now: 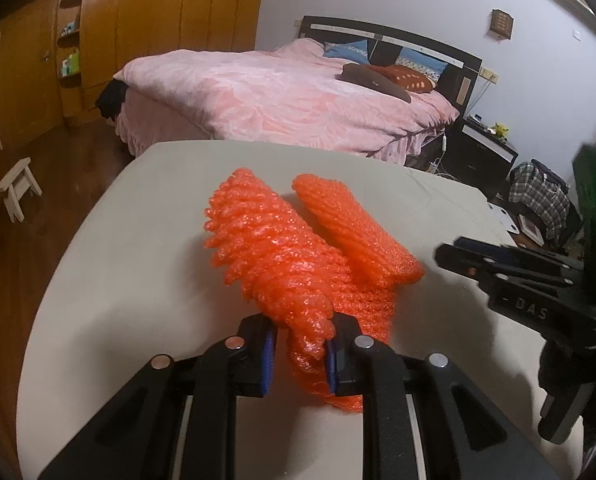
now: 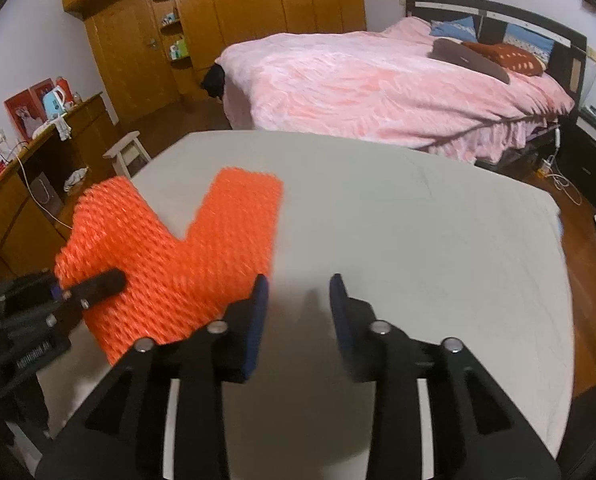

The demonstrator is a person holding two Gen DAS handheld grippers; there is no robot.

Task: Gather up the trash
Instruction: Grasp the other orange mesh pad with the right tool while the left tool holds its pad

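Orange foam netting (image 1: 298, 264) pinched between left gripper (image 1: 300, 356) jaws.

a bed (image 2: 378, 80) with a pink cover fills the upper right of the right wrist view. a wooden wardrobe (image 2: 258, 4) stands at upper centre, a small white stool (image 2: 126, 152) at middle left, and a grey-covered bench (image 2: 418, 220) spreads across the lower half.
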